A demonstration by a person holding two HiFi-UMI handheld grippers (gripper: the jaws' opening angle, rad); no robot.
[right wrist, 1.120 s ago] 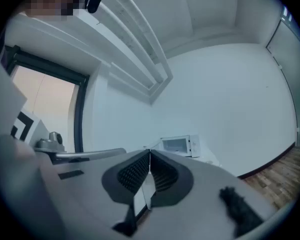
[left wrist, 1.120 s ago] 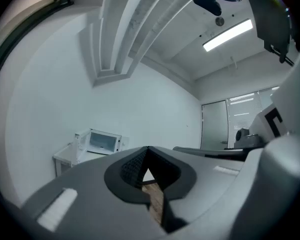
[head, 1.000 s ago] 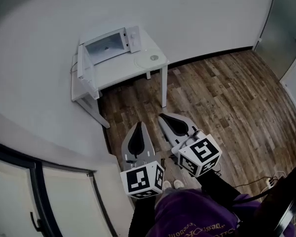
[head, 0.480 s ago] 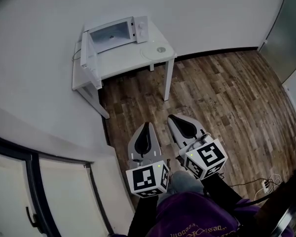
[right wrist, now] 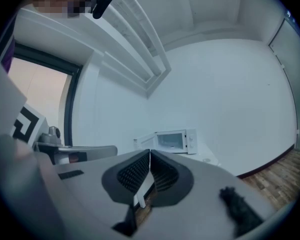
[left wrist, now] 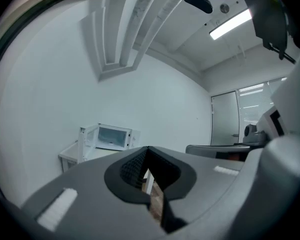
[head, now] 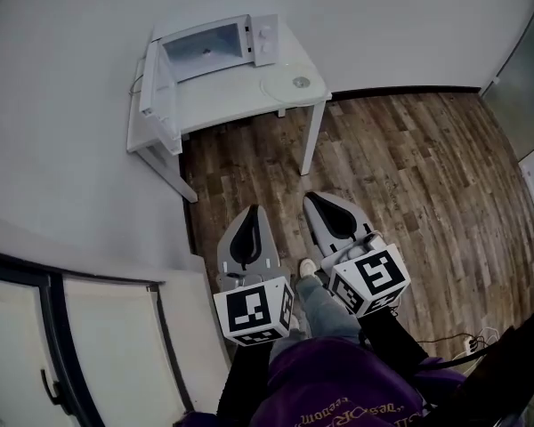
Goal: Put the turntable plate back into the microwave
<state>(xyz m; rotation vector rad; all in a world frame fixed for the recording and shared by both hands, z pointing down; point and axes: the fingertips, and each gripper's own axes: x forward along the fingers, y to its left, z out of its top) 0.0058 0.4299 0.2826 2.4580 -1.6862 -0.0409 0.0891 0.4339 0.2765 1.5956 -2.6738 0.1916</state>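
Observation:
A white microwave [head: 218, 43] stands on a small white table [head: 222, 100] against the far wall, its door [head: 151, 83] swung open to the left. The round glass turntable plate [head: 291, 84] lies flat on the tabletop to the right of the microwave. My left gripper [head: 252, 212] and right gripper [head: 313, 198] are both shut and empty, held side by side over the wooden floor, well short of the table. The microwave [left wrist: 111, 137] shows far off in the left gripper view, and the microwave [right wrist: 174, 141] likewise in the right gripper view.
Wooden floor [head: 409, 167] spreads to the right of the table. A curved white wall [head: 71, 176] runs along the left, with a dark-framed window [head: 62, 345] beside me. My legs and shoe [head: 308, 268] show under the grippers. A cable [head: 472, 341] lies on the floor at the lower right.
Both grippers have moved forward together toward the table and sunk a little. The table and microwave have shifted rightward and upward in the head view. Jaws stayed shut.

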